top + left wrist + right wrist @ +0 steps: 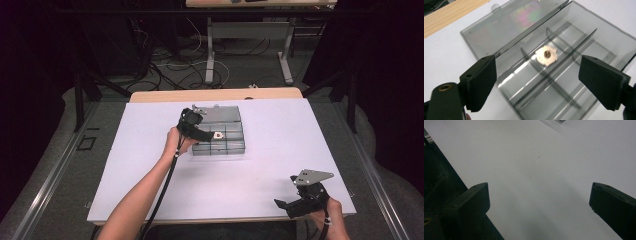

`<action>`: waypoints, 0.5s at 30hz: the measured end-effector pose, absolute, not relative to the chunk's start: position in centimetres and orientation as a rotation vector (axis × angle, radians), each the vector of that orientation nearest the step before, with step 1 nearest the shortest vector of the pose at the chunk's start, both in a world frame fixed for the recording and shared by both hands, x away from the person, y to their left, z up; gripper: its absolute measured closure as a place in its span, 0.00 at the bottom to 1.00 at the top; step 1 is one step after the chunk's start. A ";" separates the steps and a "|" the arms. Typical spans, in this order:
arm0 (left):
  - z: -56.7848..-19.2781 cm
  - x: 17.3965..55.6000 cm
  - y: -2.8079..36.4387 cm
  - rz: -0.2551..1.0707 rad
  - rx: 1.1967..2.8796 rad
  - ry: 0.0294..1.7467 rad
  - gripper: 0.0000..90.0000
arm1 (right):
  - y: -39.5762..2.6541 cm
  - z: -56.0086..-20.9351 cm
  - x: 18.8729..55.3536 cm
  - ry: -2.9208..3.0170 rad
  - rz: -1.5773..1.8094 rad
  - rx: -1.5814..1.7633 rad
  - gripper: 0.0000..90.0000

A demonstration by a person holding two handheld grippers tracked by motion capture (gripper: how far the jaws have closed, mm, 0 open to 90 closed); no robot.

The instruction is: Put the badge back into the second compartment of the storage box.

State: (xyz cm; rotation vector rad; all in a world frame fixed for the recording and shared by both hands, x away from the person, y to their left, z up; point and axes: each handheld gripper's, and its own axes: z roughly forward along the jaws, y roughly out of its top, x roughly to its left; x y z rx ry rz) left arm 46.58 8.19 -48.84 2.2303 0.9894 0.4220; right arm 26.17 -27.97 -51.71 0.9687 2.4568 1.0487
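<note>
Placement looks done: the small brass gear-like disc lies flat in a middle compartment of the smoky clear organizer box, which sits lid-open toward the far side of the white counter, and nothing is between the jaws of the left hand-held gripper, which stand wide apart just above the box. The right hand-held gripper hangs over bare counter at the near right corner, well apart from the box, jaws also spread and empty. What seems left, judging by the raised lid, is closing the box, unless more parts are to follow.
</note>
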 end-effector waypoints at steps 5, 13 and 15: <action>-48.7 45.7 9.7 0.435 2.229 0.996 0.11 | -27.8 -51.7 26.2 2.456 1.044 0.966 0.03; -48.2 44.5 10.8 0.453 2.224 0.983 0.08 | -28.1 -51.8 26.3 2.460 1.046 0.951 0.03; -48.1 44.1 11.0 0.453 2.230 0.983 0.07 | -28.1 -51.7 26.3 2.461 1.043 0.948 0.03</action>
